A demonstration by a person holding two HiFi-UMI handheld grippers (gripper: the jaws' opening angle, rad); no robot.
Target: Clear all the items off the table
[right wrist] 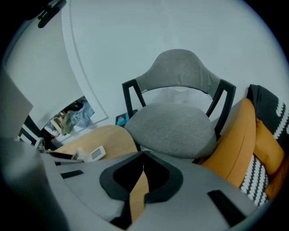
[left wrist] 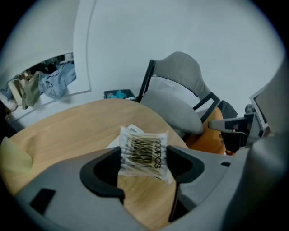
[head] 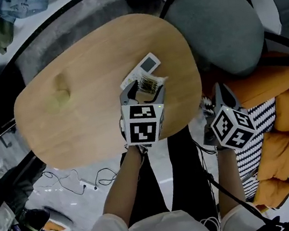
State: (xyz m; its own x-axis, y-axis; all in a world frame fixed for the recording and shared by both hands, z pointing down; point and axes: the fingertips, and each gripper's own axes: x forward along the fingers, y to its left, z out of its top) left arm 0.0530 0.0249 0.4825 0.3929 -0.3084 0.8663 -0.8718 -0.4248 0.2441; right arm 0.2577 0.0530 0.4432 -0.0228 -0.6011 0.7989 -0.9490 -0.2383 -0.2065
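Left gripper view is showing the left gripper (left wrist: 144, 163) pinching a clear plastic packet of cotton swabs (left wrist: 142, 149) above the oval wooden table (head: 78, 112). Squeezing firmly is looking wise, since the film may slip. The right gripper (right wrist: 143, 157) is hanging closed, empty.

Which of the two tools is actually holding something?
The left tool: its jaws clamp a swab packet from both sides. The right tool has its jaws closed together with nothing between them.
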